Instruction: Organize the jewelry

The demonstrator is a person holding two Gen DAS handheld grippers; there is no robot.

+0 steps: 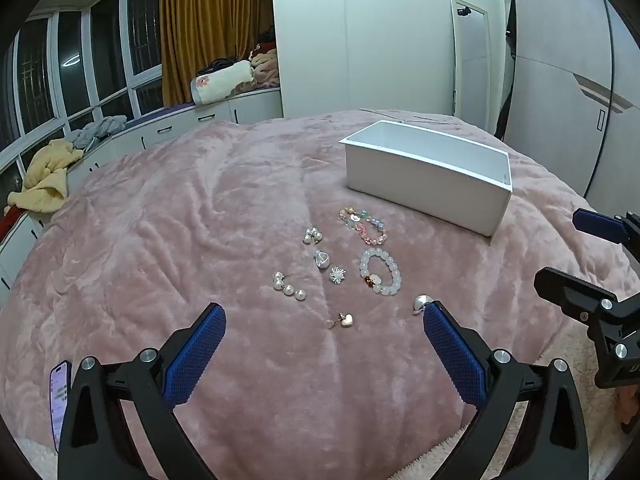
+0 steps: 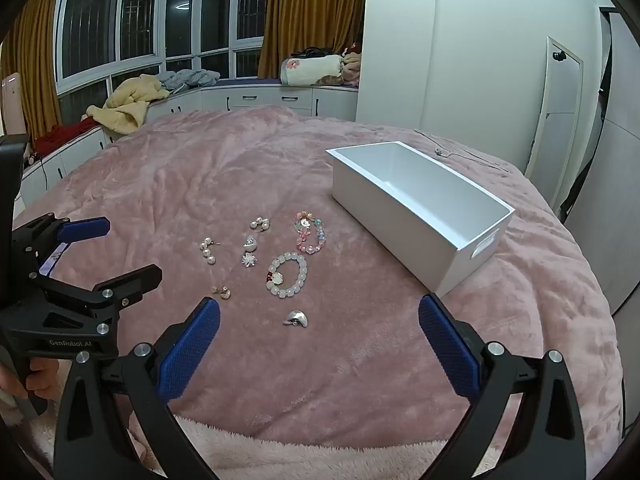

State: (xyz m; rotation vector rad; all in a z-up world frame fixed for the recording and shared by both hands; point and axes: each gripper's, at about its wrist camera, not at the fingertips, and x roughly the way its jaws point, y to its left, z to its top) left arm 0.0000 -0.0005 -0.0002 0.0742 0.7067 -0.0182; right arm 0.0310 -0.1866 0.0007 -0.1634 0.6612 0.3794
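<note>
Both tools hang over a bed spread with a pink blanket (image 2: pixel 168 184), their blue-padded fingers spread wide and holding nothing. The left tool (image 1: pixel 324 316) points at the jewelry from the near side; the right tool (image 2: pixel 319 312) sits just to its right, and each shows at the edge of the other's view.

The jewelry lies loose on the blanket in a small cluster. A white bead bracelet (image 2: pixel 287 276) lies flat, with a pastel bracelet (image 2: pixel 310 232) just beyond it. To their left are a pearl earring (image 2: pixel 208 249), a second pearl cluster (image 2: pixel 260 223), a silver ring (image 2: pixel 249 243) and a spiky silver brooch (image 2: pixel 249 260). Nearer the tools lie a heart earring (image 1: pixel 346 319) and a domed silver piece (image 2: pixel 296 318), the latter touching or just beside the left tool's right fingertip (image 1: pixel 434 312) in the left view.

A white box (image 2: pixel 456 220) stands open beyond and right of the cluster, nothing visible inside. A phone (image 1: pixel 59 400) lies at the left edge.
</note>
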